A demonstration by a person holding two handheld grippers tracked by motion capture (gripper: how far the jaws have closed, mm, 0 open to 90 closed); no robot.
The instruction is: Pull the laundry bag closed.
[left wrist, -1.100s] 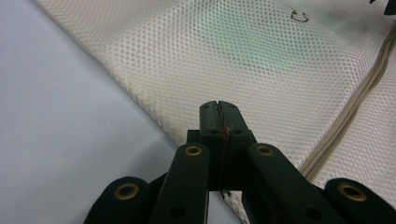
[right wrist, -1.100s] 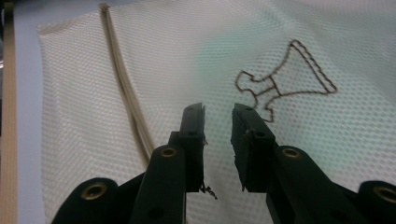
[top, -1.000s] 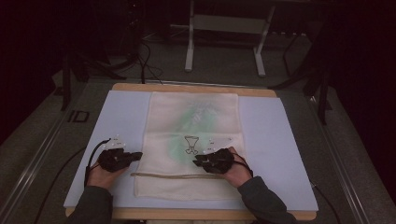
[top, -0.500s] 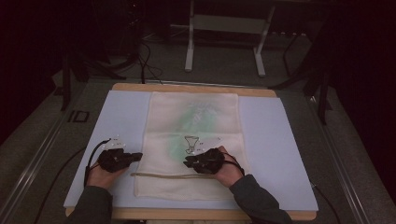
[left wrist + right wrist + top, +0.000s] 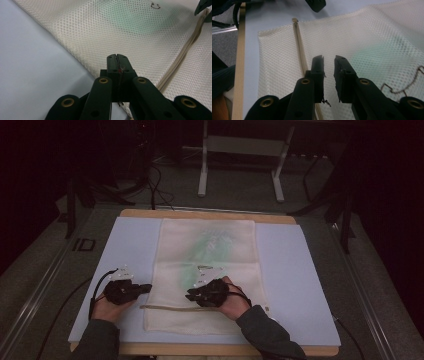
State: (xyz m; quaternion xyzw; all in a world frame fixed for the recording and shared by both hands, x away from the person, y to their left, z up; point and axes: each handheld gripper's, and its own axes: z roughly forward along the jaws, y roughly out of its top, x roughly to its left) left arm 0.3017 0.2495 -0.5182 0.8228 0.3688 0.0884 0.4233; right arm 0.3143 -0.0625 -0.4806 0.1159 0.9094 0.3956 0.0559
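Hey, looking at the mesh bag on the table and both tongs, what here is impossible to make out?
- What the pale green item inside the cream mesh laundry bag is: the mesh blurs it, high view.
- Whether the shut left tongs pinch mesh: their own tips cover the contact, left gripper view.
- The dark wire-like mark: cut off by the right gripper view's edge and the open right tongs.

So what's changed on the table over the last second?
The right tool slid left across the mesh laundry bag, along its zipper; its jaws closed somewhat, with a gap left and nothing between them. The left tool, shut at the bag's left edge, and the bag itself stayed put.
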